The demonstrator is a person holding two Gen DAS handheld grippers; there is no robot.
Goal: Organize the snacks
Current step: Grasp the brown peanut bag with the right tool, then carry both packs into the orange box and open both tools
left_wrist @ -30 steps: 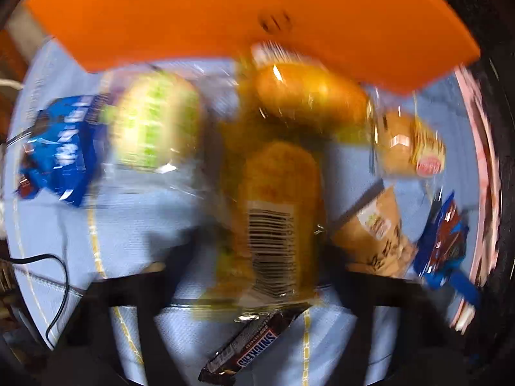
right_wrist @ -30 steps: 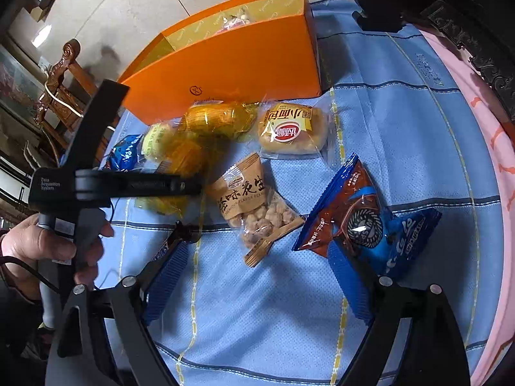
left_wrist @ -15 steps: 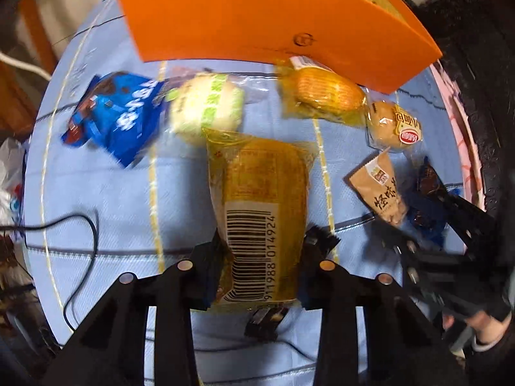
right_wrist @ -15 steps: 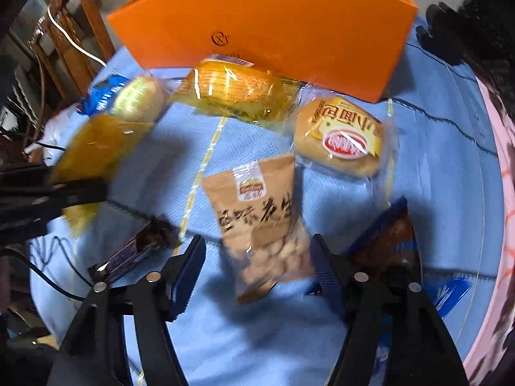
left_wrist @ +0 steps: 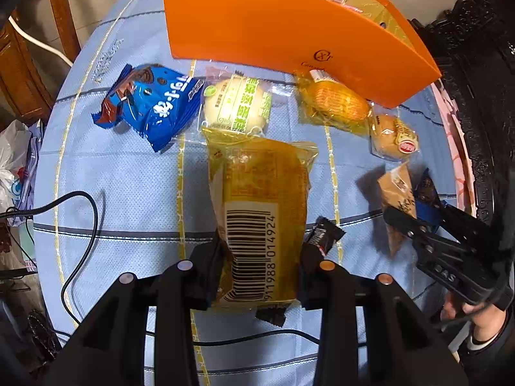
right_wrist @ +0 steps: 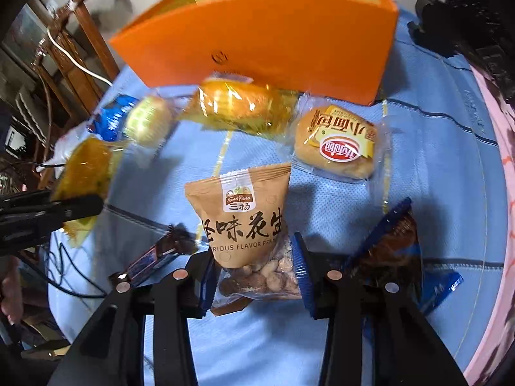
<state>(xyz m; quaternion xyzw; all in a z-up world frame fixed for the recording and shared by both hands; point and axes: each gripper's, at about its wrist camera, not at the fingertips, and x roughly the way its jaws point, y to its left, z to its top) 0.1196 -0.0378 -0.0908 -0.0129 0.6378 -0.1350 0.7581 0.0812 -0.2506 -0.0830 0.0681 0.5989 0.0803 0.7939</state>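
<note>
We see both grippers pointing steeply down at the blue tablecloth (left_wrist: 128, 193). The left gripper (left_wrist: 259, 267) is clamped on a yellow wrapped cake (left_wrist: 260, 199), barcode side up, its pads pressing the lower end of the pack from either side while the rest of the pack stretches away ahead of the fingers, clear of the cloth. Under and just right of that gripper lies a dark chocolate bar (left_wrist: 322, 234). Ahead of it, on the cloth, sit a round pale bun in green-printed wrap (left_wrist: 238, 106) and, further left, a blue cookie packet (left_wrist: 151, 103); ahead and right are an orange-yellow wrapped cake (left_wrist: 338, 104) and a small bread roll (left_wrist: 394, 136), with the orange box (left_wrist: 273, 25) standing open beyond them all. The right gripper (right_wrist: 252, 273) has just been closing its jaws, and its blue pads now touch both sides of the tan peanut bag (right_wrist: 248, 218), whose clear lower end sits between the fingers while the printed top reaches forward. Just right of this gripper lies a brown and blue snack packet (right_wrist: 396, 247), and ahead to the right the small bread roll (right_wrist: 338, 148). The hand (left_wrist: 476, 325) gripping the right tool shows at the left wrist view's lower right edge.
</note>
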